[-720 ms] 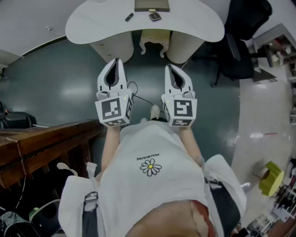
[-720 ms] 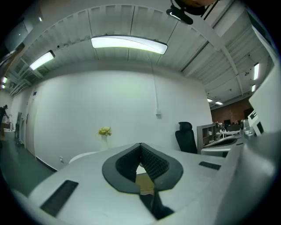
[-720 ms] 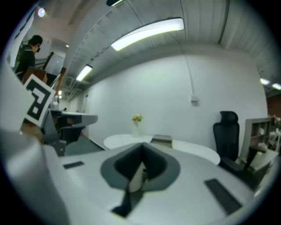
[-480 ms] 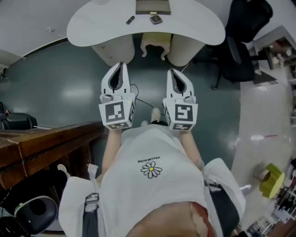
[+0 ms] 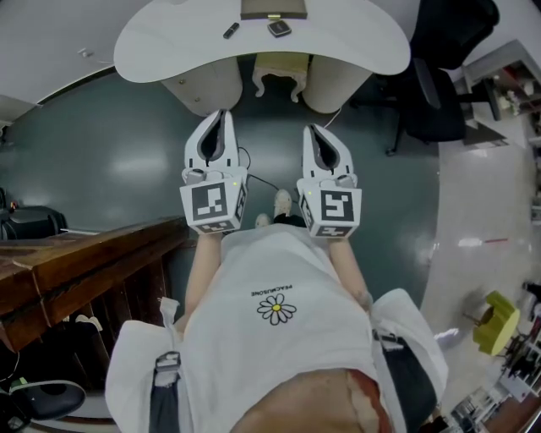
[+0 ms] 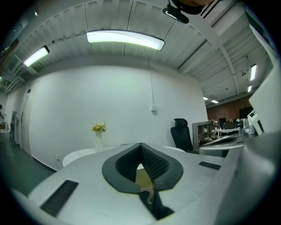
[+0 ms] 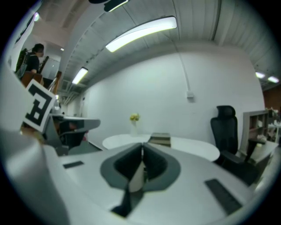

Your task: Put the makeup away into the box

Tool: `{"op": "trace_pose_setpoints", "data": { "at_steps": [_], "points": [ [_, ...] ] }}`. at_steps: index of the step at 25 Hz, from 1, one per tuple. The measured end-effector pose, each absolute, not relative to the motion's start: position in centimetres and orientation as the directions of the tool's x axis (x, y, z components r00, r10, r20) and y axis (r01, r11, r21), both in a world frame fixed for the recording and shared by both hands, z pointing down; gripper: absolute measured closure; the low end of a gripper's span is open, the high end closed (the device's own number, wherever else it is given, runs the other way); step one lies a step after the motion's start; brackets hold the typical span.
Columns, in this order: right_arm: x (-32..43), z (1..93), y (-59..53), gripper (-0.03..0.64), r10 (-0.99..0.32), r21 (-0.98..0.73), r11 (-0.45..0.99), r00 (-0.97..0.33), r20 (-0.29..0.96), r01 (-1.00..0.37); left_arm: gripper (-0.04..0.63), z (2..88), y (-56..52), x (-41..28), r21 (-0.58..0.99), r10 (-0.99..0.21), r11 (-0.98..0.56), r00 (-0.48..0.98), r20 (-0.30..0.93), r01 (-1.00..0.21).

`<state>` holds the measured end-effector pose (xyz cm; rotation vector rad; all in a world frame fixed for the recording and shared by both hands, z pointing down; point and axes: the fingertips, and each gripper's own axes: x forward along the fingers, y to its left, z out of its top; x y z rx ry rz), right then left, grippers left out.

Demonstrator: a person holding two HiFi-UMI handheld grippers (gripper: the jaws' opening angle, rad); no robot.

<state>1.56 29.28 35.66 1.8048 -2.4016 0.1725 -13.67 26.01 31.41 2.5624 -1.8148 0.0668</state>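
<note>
Head view: I hold the left claw and the right claw side by side above the floor, both aimed at the white counter well ahead of them. The box sits at the counter's far edge. A flat makeup piece and a slim makeup piece lie just in front of it, well apart from both claws.

Left gripper view: the jaws are together with nothing between them.

Right gripper view: the jaws are together and empty, and the box stands beyond the tips.
</note>
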Motion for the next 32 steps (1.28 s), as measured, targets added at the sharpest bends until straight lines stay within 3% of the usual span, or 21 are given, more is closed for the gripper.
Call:
{"op": "trace_pose_setpoints", "data": {
  "at_steps": [13, 32],
  "points": [
    [2.2, 38.0, 26.9, 0.586, -0.919, -0.033, 0.323, -0.322, 0.227, -0.946, 0.575, 33.9, 23.3, -11.1, 0.014, -0.925, -0.365, 0.365, 0.11, -0.931],
    [5.3, 36.3, 20.9, 0.586, -0.916, -0.008, 0.38, -0.378, 0.134, -0.925, 0.575, 31.4, 17.8, -8.9, -0.023, -0.949, -0.316, 0.317, -0.006, -0.948]
  ]
}}
